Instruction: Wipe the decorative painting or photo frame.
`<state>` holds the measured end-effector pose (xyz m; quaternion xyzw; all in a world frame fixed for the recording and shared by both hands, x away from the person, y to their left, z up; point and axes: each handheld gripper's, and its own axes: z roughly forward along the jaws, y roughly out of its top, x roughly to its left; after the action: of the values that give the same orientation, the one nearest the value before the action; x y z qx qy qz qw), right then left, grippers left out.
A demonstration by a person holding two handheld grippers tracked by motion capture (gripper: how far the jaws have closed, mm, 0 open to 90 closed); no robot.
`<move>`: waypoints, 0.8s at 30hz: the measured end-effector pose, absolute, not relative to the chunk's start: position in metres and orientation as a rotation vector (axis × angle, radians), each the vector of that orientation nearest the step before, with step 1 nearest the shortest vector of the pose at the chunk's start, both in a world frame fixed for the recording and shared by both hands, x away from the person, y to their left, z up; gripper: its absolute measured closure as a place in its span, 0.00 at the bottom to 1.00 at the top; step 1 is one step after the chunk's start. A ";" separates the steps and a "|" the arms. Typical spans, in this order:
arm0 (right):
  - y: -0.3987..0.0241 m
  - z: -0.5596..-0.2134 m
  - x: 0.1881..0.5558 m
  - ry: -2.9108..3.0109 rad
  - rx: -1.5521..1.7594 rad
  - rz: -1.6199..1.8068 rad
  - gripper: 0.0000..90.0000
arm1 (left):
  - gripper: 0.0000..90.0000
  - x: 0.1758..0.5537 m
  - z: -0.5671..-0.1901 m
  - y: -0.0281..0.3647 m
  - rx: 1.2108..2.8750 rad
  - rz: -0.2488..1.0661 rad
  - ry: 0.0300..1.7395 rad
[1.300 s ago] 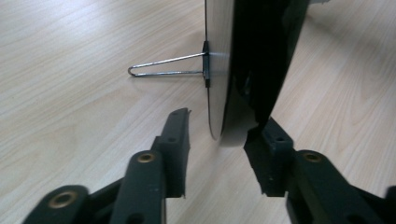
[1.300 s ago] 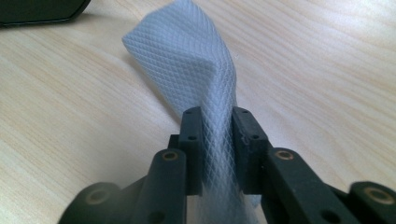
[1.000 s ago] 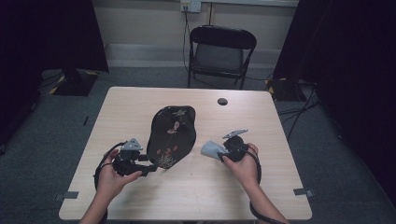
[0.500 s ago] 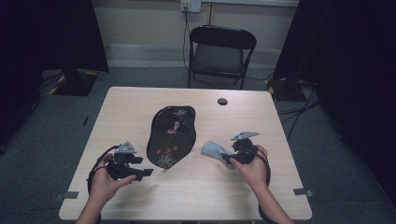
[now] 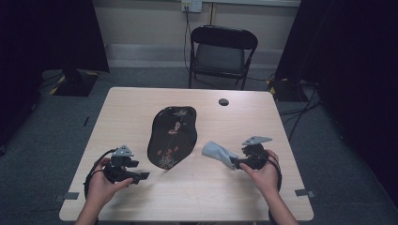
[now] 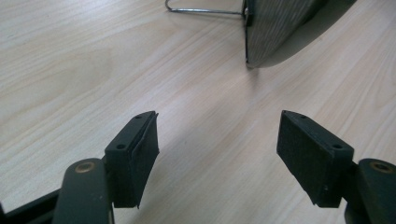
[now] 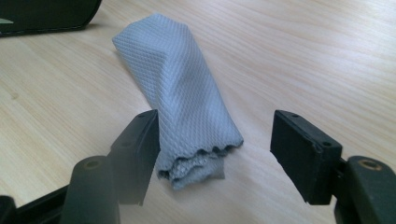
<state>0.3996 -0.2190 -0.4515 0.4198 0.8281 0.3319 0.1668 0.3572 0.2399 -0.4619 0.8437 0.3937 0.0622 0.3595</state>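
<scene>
Right gripper [image 7: 215, 126] jaws now standing wide, folded grey textured cloth [image 7: 180, 93] released, lying on the wooden table [image 5: 197, 197] beside the black lacquered floral tray [image 5: 171, 133]. Left gripper [image 6: 217, 135] backing off, wide open, empty.

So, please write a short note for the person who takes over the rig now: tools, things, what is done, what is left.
Left tool: open, holding nothing, just before the black lacquered tray with red flowers.
Right tool: open, jaws on either side of the folded grey textured cloth, not closed on it.
Cloth lies on the light wooden table, right of the tray.
Done: nothing that I can confirm.
Left: probably grasp the cloth and wipe the tray.
</scene>
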 end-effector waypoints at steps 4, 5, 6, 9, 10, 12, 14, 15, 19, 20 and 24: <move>-0.227 -0.452 0.395 2.341 1.205 0.962 0.36 | 0.31 0.358 -0.466 0.242 2.184 0.165 1.025; -0.228 -0.452 0.394 2.339 1.211 0.962 0.35 | 0.31 0.359 -0.467 0.243 2.182 0.159 1.028; -0.230 -0.453 0.393 2.340 1.209 0.961 0.35 | 0.31 0.359 -0.468 0.244 2.182 0.160 1.032; -0.236 -0.454 0.390 2.336 1.209 0.965 0.33 | 0.31 0.360 -0.471 0.246 2.186 0.161 1.037; -0.238 -0.454 0.389 2.334 1.209 0.961 0.32 | 0.31 0.360 -0.472 0.247 2.186 0.156 1.041; -0.243 -0.456 0.386 2.333 1.204 0.955 0.30 | 0.31 0.361 -0.475 0.248 2.177 0.158 1.048; -0.247 -0.457 0.384 2.334 1.205 0.948 0.30 | 0.31 0.362 -0.476 0.249 2.192 0.164 1.041; -0.250 -0.459 0.383 2.332 1.204 0.948 0.29 | 0.30 0.361 -0.477 0.249 2.180 0.165 1.050; -0.259 -0.466 0.377 2.335 1.217 0.953 0.27 | 0.30 0.361 -0.479 0.251 2.194 0.175 1.047; -0.261 -0.468 0.375 2.334 1.217 0.955 0.26 | 0.30 0.360 -0.480 0.251 2.187 0.172 1.056; -0.268 -0.473 0.369 2.322 1.220 0.975 0.24 | 0.30 0.359 -0.482 0.253 2.191 0.180 1.059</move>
<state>0.3686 -0.2684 -0.4735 0.4297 0.8175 0.3433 0.1709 0.3589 0.2531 -0.4816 0.8432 0.4077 0.0694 0.3435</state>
